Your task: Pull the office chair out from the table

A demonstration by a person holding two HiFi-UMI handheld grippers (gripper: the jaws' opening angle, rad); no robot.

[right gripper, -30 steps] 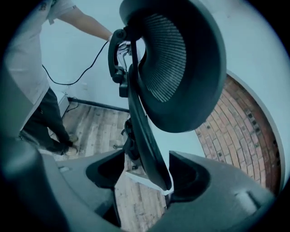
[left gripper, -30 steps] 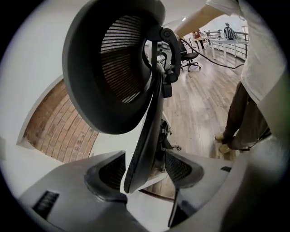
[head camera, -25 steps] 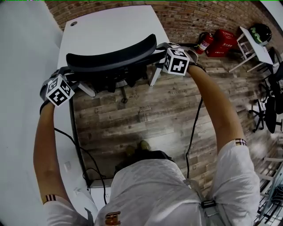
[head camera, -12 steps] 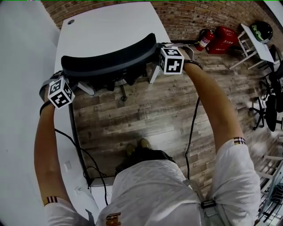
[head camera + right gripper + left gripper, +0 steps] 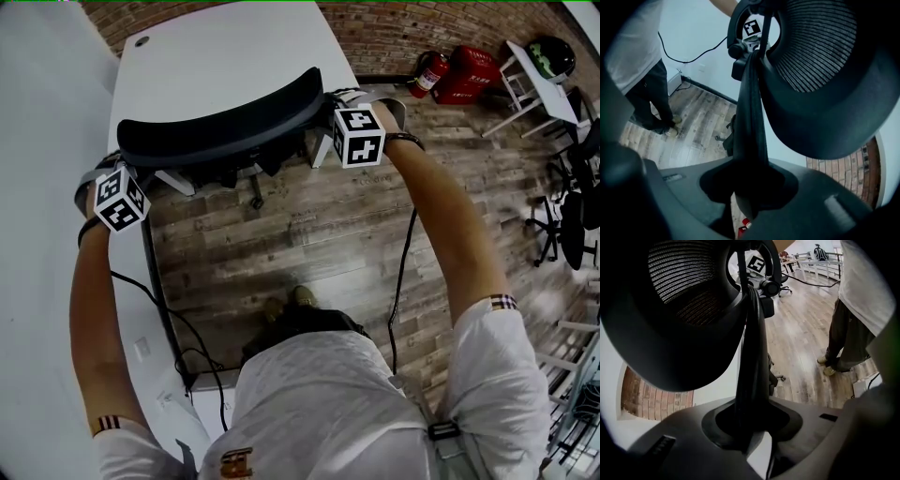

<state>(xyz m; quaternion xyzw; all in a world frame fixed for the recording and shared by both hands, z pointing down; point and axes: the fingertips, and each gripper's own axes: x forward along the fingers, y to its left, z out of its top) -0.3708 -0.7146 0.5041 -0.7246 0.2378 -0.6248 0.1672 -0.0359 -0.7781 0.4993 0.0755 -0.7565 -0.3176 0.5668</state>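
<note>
An office chair (image 5: 220, 127) at the table (image 5: 225, 56) (fire extinguisher (image 5: 427, 73) beyond).

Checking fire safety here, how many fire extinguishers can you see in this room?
1: a red fire extinguisher at the foot of the brick wall, beside a red box. More may be hidden.

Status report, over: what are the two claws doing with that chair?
Left gripper, right gripper: jaws just closed onto chair back. It sits at table, not yet pulled. Person's shoes on floor behind.
</note>
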